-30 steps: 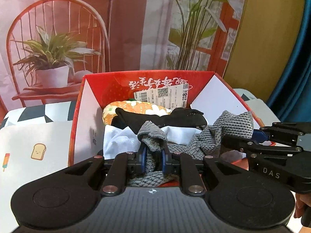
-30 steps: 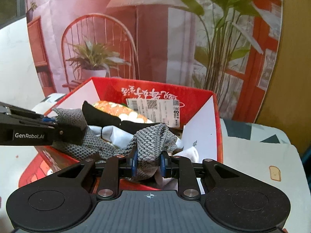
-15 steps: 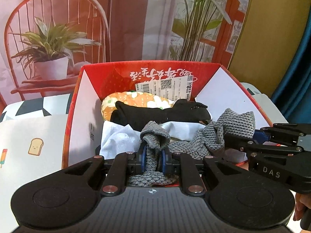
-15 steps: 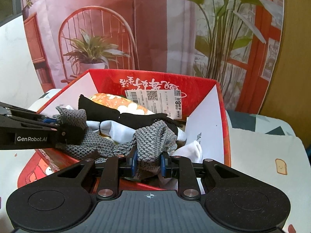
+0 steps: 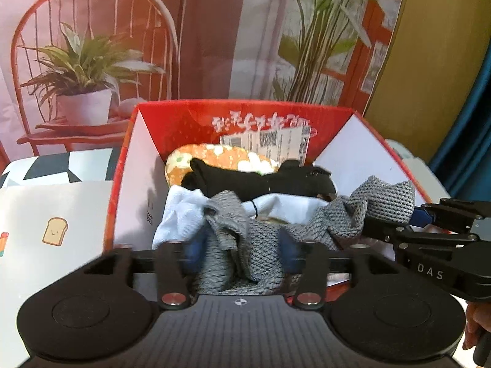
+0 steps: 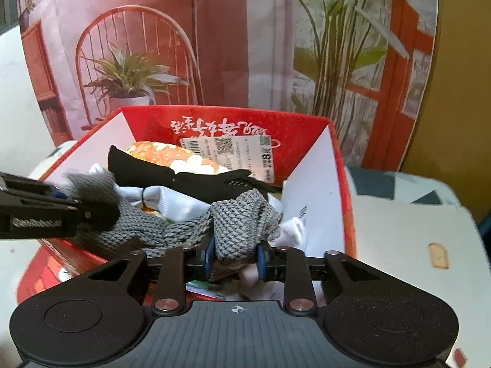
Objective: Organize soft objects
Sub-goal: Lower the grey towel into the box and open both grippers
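Both grippers have just been opening: left gripper (image 5: 239, 253) now apart, freeing the grey knit cloth (image 5: 334, 224) into the red box (image 5: 138, 184); right gripper (image 6: 234, 259) (blurred) seemingly loosening too.

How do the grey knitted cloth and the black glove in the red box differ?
The grey knitted cloth is coarse, light and lies crumpled at the front of the red box; the black glove is smooth, dark and lies stretched behind it. The cloth sits between both grippers' fingers; the glove is untouched. Both are soft and inside the box.

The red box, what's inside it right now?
Inside the red box: a grey knit cloth in front, white fabric, a black glove and an orange flowered piece behind. The box floor is covered.
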`<state>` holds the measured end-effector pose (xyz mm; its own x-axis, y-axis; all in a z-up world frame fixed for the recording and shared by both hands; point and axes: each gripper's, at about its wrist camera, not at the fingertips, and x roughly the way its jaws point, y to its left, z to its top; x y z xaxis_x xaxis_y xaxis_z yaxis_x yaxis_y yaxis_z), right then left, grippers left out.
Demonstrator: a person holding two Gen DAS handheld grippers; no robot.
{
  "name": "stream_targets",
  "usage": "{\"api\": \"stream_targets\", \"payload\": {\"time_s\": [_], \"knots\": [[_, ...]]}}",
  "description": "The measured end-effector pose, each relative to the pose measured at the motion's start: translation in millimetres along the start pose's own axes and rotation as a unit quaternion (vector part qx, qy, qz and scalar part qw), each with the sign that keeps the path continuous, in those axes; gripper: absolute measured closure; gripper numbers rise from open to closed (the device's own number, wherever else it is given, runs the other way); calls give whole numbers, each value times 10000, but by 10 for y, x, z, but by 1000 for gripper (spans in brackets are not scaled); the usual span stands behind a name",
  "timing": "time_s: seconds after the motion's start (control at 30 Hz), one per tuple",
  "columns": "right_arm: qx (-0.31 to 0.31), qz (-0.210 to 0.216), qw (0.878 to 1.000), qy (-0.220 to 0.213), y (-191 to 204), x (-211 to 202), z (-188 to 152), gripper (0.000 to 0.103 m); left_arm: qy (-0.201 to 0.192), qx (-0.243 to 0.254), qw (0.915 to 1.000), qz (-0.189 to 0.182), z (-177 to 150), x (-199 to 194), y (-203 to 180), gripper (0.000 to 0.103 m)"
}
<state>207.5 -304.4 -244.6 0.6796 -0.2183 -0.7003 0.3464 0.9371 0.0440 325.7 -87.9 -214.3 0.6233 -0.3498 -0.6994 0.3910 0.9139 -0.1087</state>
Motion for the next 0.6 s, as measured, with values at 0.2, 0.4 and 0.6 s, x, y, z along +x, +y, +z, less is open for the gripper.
{"api": "stream_targets", "payload": {"time_s": [0.2,0.4,0.6], "knots": [[66,-97,9996,-243,-63,-132,17,40,-483,-74,9984,269,21,-236,-8,1],[179,-94,9988,-457,-103,-271,37,2,-426,-29,9976,538,44,-302,21,0],[324,-76,9982,-491,-109,-361,59,0,-379,256,9952,870,-21,-369,4,0]]}}
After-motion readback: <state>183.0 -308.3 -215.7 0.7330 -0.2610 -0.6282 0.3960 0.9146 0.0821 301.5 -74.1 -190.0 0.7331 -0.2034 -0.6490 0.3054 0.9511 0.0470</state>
